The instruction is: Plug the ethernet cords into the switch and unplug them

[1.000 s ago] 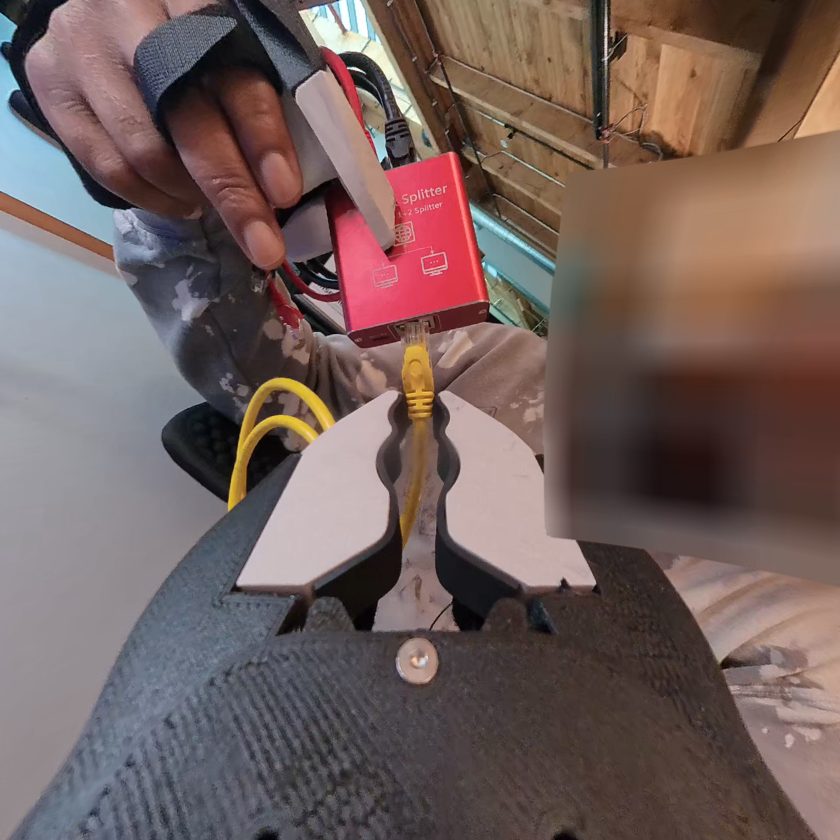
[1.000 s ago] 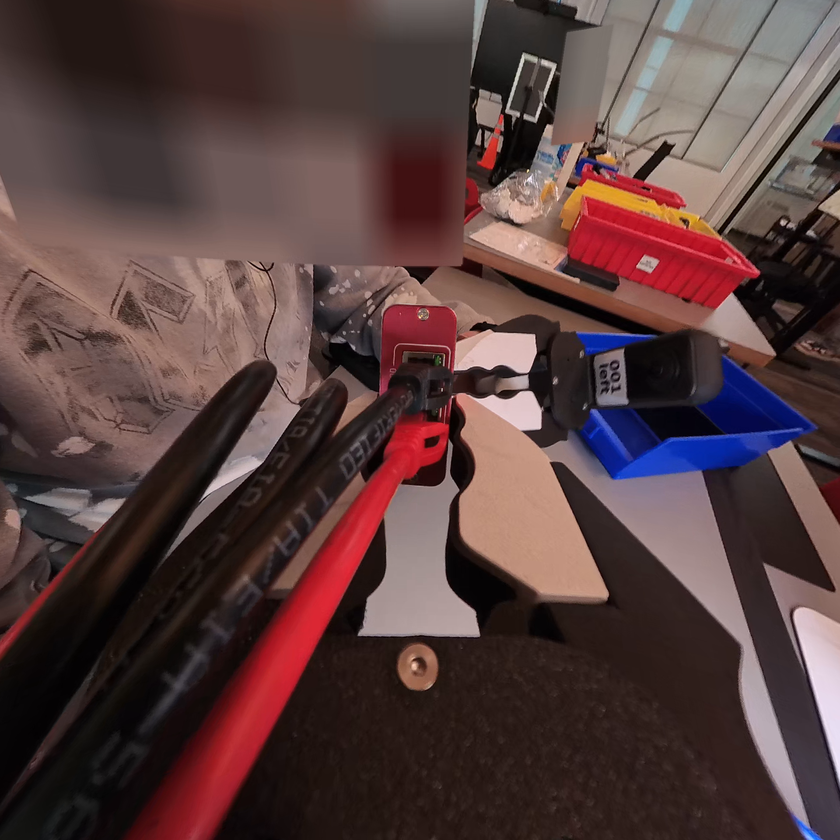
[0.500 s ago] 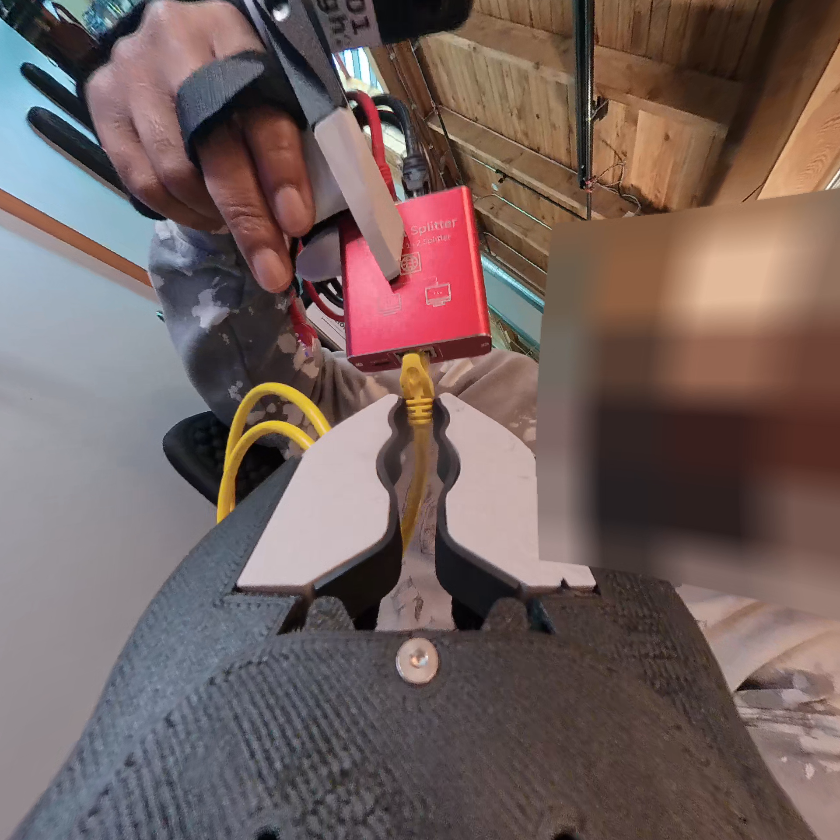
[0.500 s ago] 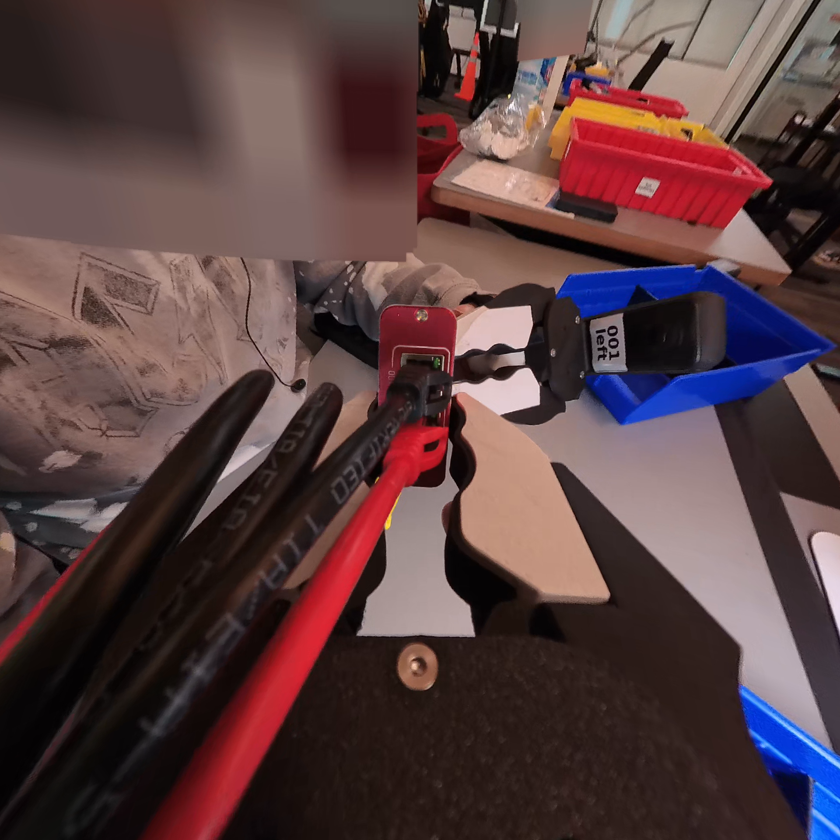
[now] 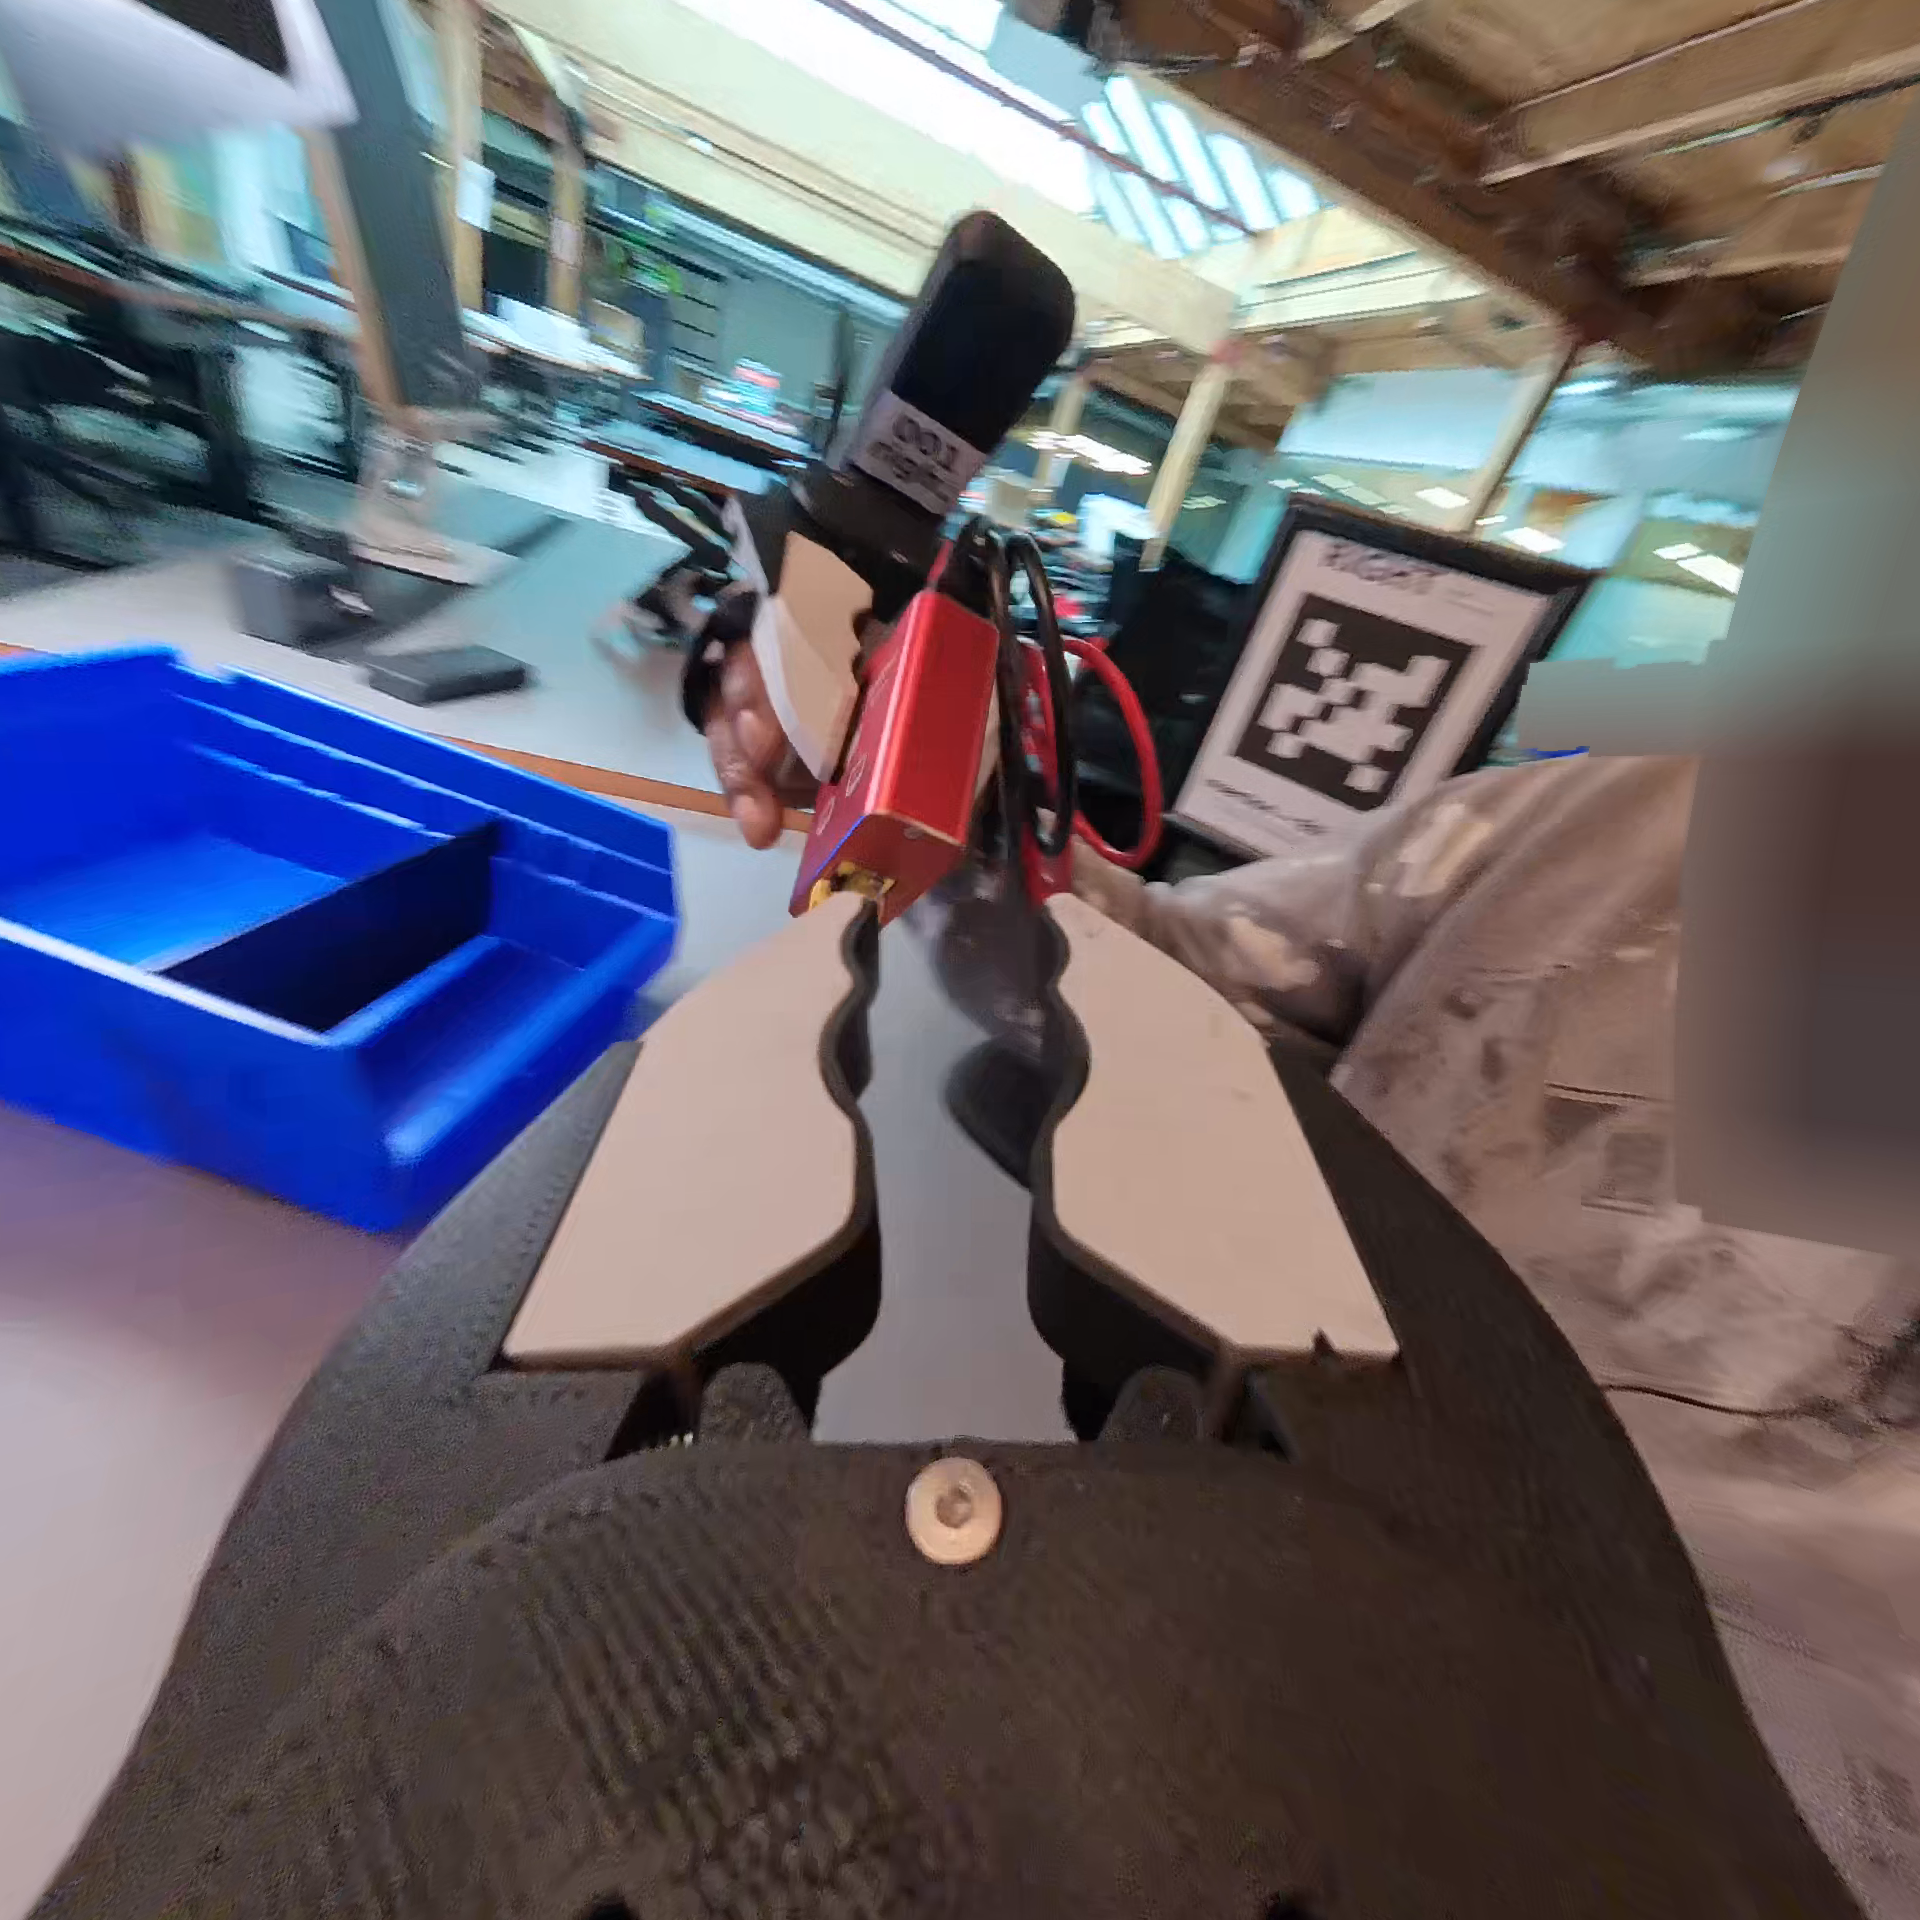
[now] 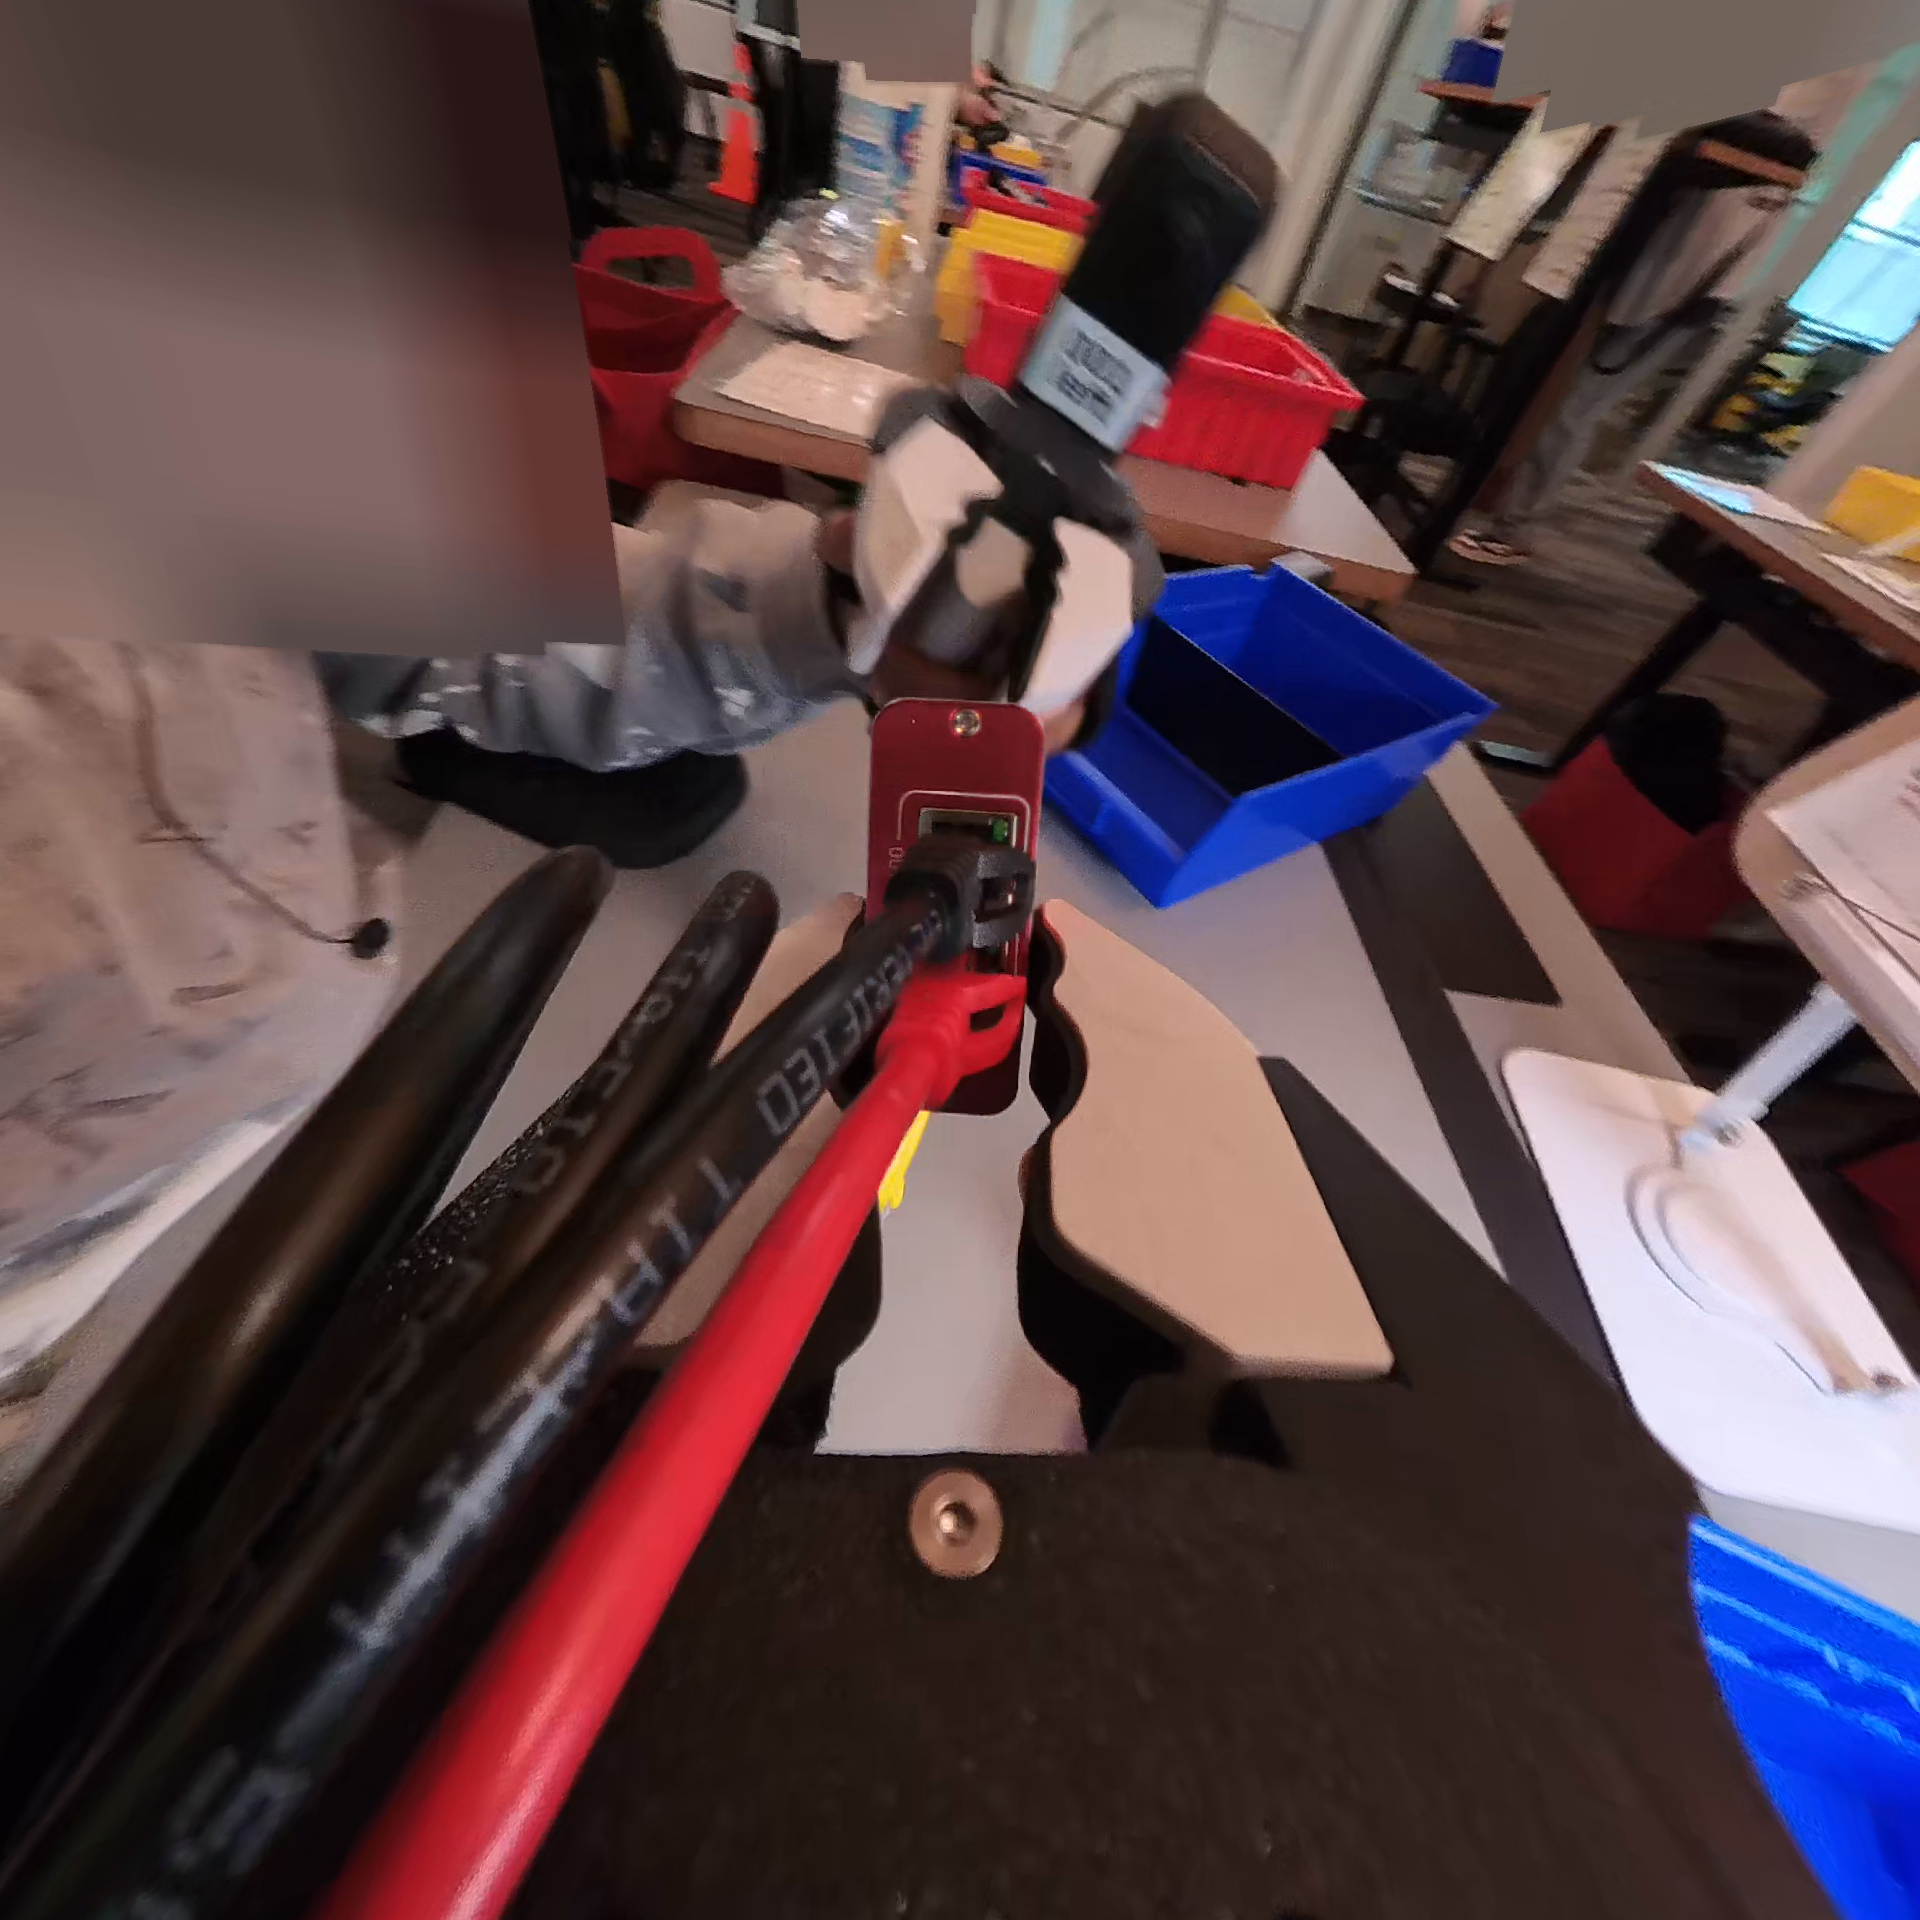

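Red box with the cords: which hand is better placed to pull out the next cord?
Left. The left gripper is open and empty, pointing at the red box; the right gripper is clamped on that box, holding it.

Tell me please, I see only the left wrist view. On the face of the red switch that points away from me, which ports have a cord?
Observer: In the right wrist view, that face of the red switch has three ports in a column. The black cord sits in the middle one and the red cord in the lowest.
Operator: And the top port?
Observer: The top port is empty. A small green light shows at its corner.
Operator: Where does the right gripper hold it?
Observer: The right gripper is shut on the lower part of the switch, one finger on each side.
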The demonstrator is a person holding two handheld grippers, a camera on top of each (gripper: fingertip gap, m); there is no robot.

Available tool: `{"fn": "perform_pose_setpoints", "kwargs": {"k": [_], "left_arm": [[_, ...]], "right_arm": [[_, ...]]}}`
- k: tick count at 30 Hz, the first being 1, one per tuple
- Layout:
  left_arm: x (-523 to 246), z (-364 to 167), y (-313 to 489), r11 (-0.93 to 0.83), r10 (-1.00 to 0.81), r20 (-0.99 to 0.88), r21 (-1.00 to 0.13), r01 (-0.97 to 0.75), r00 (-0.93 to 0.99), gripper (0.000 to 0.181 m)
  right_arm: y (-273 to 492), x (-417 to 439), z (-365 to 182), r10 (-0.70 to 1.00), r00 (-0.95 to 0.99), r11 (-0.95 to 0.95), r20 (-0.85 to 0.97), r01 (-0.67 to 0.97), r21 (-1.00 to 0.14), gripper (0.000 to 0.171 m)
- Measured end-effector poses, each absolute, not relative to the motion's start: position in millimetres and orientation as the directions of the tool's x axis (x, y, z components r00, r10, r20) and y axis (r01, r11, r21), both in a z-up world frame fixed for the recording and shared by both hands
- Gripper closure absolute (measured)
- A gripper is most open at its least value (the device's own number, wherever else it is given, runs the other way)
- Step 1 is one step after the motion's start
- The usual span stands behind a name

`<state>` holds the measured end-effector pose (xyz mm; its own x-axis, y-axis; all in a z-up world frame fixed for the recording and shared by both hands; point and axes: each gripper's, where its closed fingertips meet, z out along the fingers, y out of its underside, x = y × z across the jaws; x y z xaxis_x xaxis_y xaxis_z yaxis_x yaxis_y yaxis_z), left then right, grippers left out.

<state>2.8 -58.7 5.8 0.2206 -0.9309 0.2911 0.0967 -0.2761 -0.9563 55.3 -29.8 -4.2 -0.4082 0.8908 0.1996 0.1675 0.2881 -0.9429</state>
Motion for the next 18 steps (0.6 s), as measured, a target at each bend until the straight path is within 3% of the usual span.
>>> {"fn": "perform_pose_setpoints", "kwargs": {"k": [5, 8, 13, 18], "left_arm": [[-10, -2, -40, -0.082, -0.861, 0.018, -0.991, -0.105, 0.508, 0.132], [-5, -13, -36, -0.037, -0.836, -0.088, -0.976, -0.216, 0.542, 0.130], [9, -26, -50, -0.123, -0.900, 0.014, -0.967, -0.223, 0.436, 0.136], [18, -50, -63, -0.225, -0.931, 0.106, -0.920, -0.322, 0.348, 0.155]], "right_arm": [[-15, 30, -9, 0.942, -0.280, 0.249, 0.185, 0.212, -0.945, 0.145], [-27, 17, -16, 0.944, -0.304, 0.205, 0.125, 0.248, -0.947, 0.145], [-50, 10, -44, 0.927, -0.372, 0.125, -0.051, 0.433, -0.893, 0.145], [-66, 14, -69, 0.896, -0.438, 0.200, -0.068, 0.537, -0.819, 0.146]]}}
